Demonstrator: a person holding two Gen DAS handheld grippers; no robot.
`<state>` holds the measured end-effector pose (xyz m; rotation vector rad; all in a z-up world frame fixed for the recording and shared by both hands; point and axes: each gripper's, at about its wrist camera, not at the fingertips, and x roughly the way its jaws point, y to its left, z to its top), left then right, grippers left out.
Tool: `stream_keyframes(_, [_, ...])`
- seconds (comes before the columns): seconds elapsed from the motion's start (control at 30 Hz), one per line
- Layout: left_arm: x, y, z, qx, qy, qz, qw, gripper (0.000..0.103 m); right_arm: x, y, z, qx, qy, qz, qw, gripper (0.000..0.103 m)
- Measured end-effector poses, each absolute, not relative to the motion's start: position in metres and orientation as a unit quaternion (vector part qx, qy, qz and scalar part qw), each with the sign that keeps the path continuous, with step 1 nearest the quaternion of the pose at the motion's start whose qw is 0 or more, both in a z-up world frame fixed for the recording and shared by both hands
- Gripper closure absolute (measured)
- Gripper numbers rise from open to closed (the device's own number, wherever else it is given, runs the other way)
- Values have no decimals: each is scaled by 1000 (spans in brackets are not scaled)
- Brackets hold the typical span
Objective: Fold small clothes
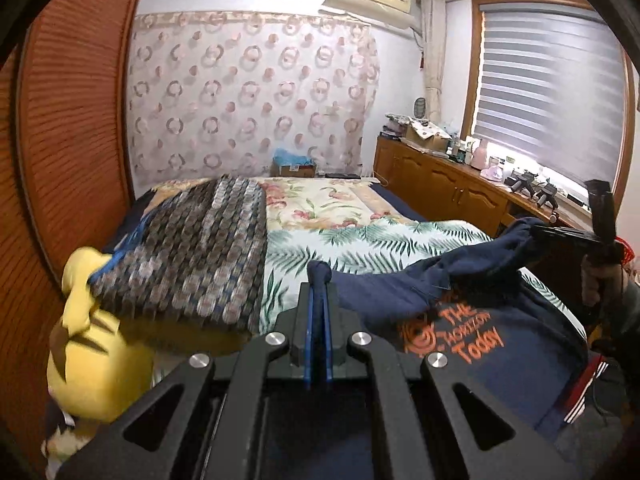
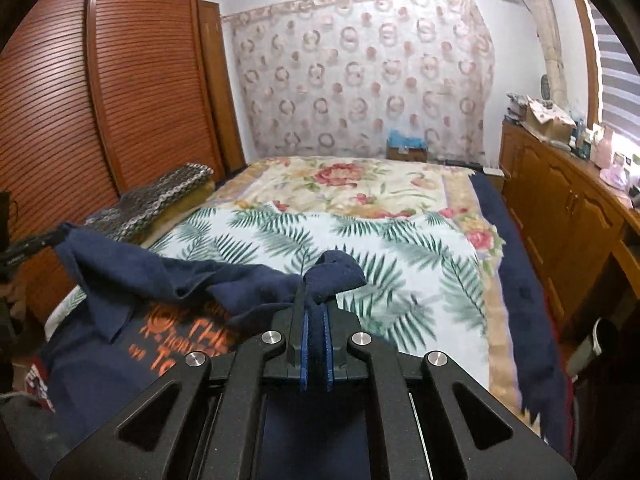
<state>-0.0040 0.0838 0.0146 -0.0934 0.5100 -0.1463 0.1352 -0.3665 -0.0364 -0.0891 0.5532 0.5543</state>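
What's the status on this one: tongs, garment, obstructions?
Left tongs and right tongs both shut on navy T-shirt, stretched above palm-print bedspread. Folded patterned blanket lies left, clear.

navy shirt, orange print "THE HORIZON Today"

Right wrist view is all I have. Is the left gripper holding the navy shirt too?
Observer: Yes, the left gripper is shut on a bunched bit of the navy shirt.
Operator: Anything near it that I can't see?
Observer: A yellow plush toy lies to its left, partly under the patterned blanket.
Operator: Can you read the shirt's print?
Observer: The orange print reads "The Horizon Today".
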Motion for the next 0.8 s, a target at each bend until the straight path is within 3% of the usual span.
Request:
stream_keyframes(0.33, [-50,90,0,-57,262,-55,962,101,80,-409,-33,-45,273,251,928,100])
stream_keyframes(0.63, [-77,103,-6,-73,284,-65,954,99,63,-419,-46,-45,326,261,907,100])
stream_keyframes(0.8, [-63,107,-15,-50,307,-27,950,89,68,-413,-45,-57,321,245,913,87])
